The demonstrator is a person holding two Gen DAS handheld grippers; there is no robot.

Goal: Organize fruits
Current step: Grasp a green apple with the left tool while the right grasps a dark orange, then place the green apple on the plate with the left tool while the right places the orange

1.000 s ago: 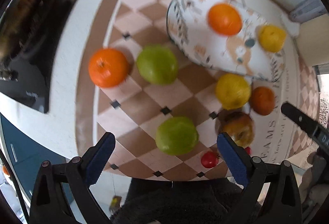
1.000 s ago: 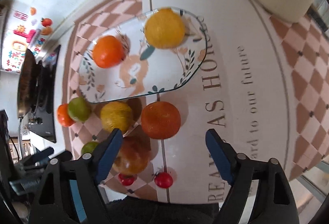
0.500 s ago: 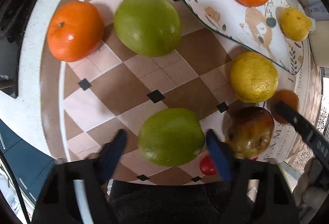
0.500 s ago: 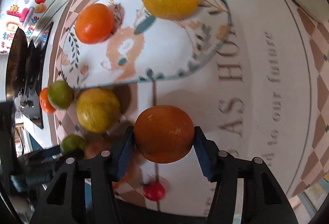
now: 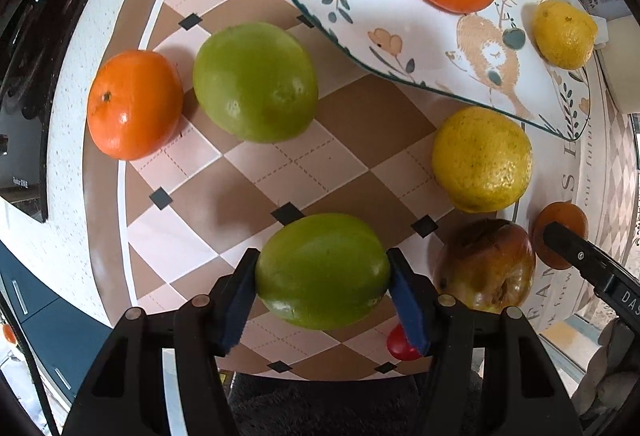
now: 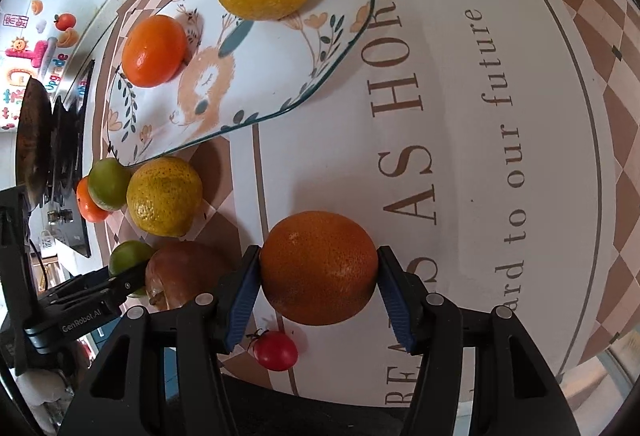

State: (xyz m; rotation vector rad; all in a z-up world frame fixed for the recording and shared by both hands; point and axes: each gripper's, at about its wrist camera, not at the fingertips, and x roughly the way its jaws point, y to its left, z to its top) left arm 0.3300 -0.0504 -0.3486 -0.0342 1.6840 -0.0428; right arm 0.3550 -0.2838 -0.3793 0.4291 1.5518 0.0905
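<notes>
Fruits gripped both sides: green fruit (image 5: 322, 271) between left gripper (image 5: 322, 290) pads, orange (image 6: 319, 268) between right gripper (image 6: 318, 292) pads; plate (image 5: 400, 47) beyond.

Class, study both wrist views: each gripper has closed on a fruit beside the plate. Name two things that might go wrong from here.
1. The left gripper pinches a smooth, round green fruit with only its narrow pads; it may slip or roll out when lifted.
2. The right gripper holds the dark orange close to the brown fruit and a small tomato; a careless lift could knock them rolling.
</notes>
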